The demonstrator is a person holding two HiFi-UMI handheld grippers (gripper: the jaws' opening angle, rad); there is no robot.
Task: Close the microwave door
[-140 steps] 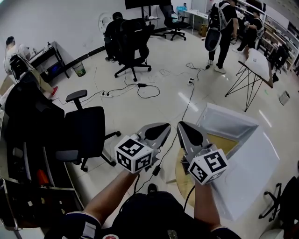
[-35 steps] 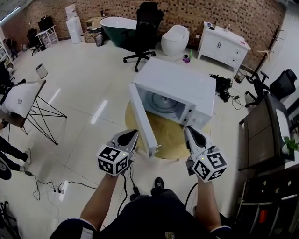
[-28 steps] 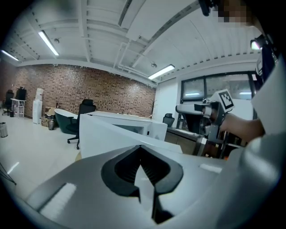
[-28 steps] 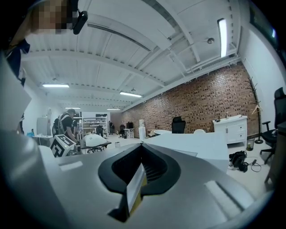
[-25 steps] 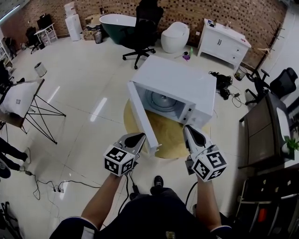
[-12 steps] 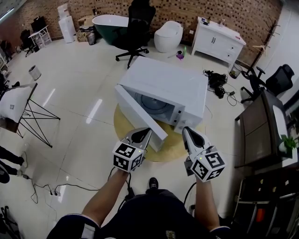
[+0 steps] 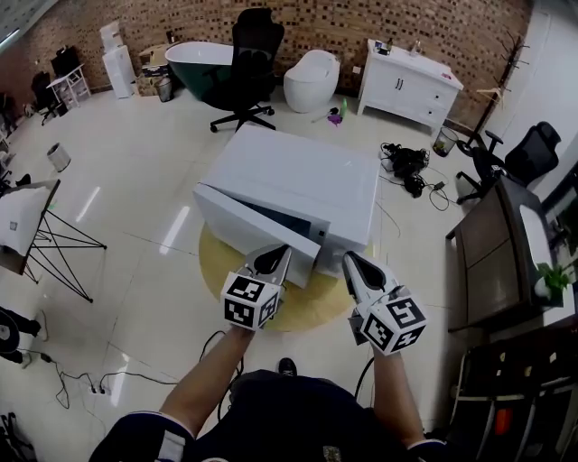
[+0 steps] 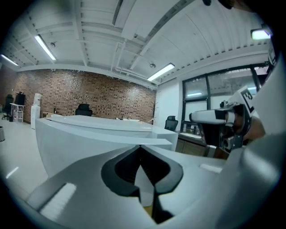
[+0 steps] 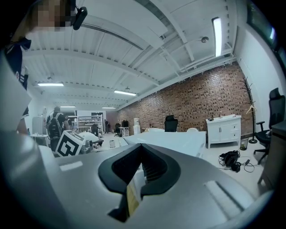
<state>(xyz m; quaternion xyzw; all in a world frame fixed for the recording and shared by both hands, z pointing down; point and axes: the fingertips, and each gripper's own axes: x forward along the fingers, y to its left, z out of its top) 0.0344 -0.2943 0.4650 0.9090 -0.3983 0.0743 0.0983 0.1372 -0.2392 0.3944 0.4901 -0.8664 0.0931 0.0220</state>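
Closing is under way: the microwave [image 7: 298, 176] door [image 7: 257, 233] stands ajar. My left gripper [image 7: 276, 256], jaws together and empty, seems to press its free end; my right gripper [image 7: 351, 262], jaws together too, hangs beside the microwave's front. Next, I judge, a steady push until it latches.

Bathtub [image 7: 188, 63], office chair [image 7: 249, 45], toilet [image 7: 310, 81] near brick wall [image 7: 298, 23].

Left gripper [image 7: 274, 257], right gripper [image 7: 352, 263]: grey tapered shells, black inner pads, white cubes with black square markers. Dark short sleeve [image 7: 149, 433], white patch. Black shoe [image 7: 287, 366].
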